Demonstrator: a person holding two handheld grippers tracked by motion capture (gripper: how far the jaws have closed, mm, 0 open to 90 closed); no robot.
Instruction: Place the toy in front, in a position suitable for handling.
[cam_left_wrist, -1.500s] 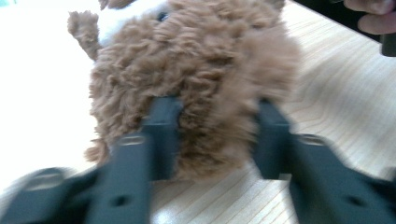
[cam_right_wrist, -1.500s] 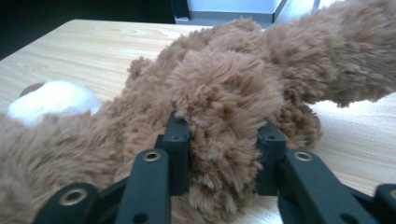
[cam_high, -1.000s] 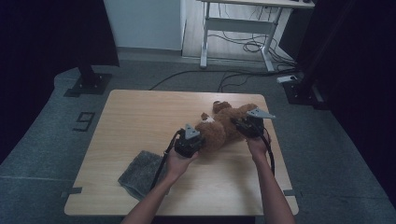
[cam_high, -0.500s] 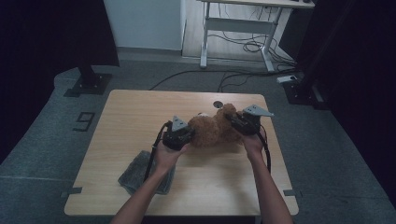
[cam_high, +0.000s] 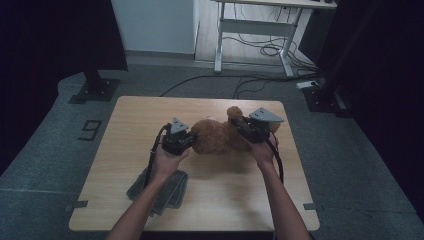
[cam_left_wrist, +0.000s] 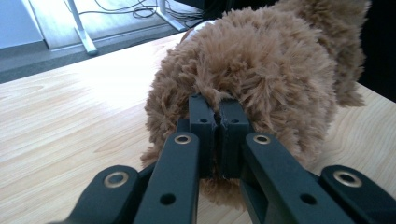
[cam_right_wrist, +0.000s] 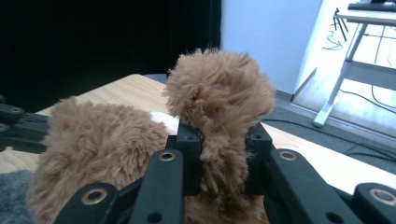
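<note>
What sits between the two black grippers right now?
In the high view, the fluffy brown plush toy spans the stretch between the left gripper and the right gripper; each is clamped on one end of it.

So I've got this brown plush toy (cam_high: 220, 136) stretched out between my two grippers, fluffy curly fur all over, looks like a teddy or a dog, can't tell which. From the left gripper (cam_high: 189, 141) it sits straight ahead, a tuft of its fur pinched right at the jaw tips, bulk of the body bulging just past them. From the right gripper (cam_high: 243, 126) a thick furry limb stands upright between the jaws, clamped on both sides, with a small white patch (cam_right_wrist: 163, 120) just beside it
</note>
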